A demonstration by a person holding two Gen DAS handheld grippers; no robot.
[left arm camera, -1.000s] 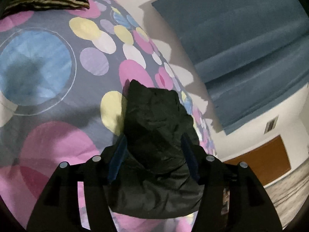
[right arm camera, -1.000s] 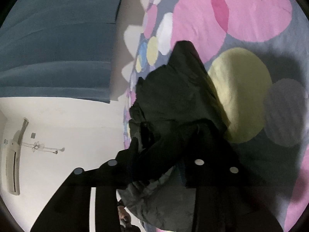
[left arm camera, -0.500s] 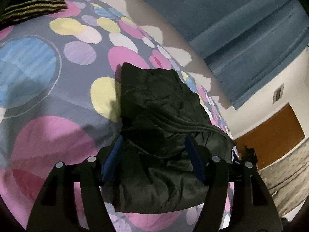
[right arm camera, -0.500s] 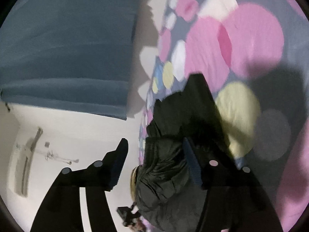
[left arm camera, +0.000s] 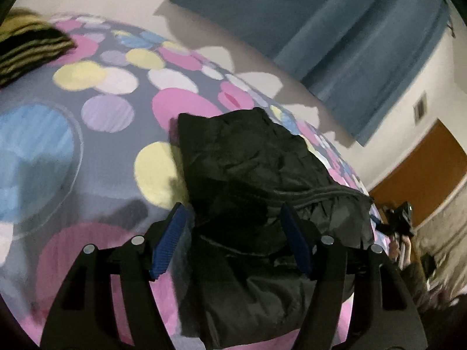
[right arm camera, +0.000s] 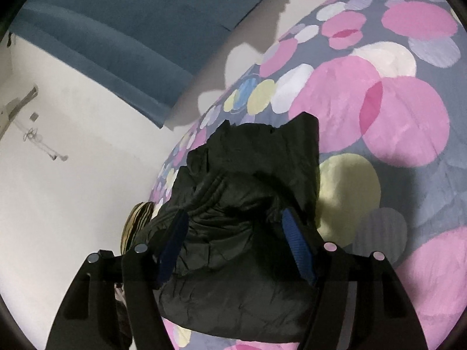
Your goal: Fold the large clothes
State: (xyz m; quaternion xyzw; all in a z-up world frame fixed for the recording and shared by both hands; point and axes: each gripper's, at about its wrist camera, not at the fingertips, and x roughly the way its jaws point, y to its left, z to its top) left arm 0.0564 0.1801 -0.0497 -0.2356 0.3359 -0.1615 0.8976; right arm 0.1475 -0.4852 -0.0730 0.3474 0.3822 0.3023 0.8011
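Both tongs' bases cropped; black jacket [left arm camera: 256, 192] folds perhaps hidden.

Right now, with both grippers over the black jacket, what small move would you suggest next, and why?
Probably draw both grippers back: the black jacket lies folded on the bedspread, and the left gripper is open, the right gripper's jaws opening.

A folded jacket [left arm camera: 256, 192] is lying on the bedspread [left arm camera: 87, 151], sitting at the centre of the left wrist view. A striped cushion [left arm camera: 26, 46] is resting on the bedspread at ten o'clock from the jacket, well apart. A curtain [left arm camera: 335, 38] is hanging behind the bed at one o'clock, and a door [left arm camera: 423, 175] is standing at three o'clock.
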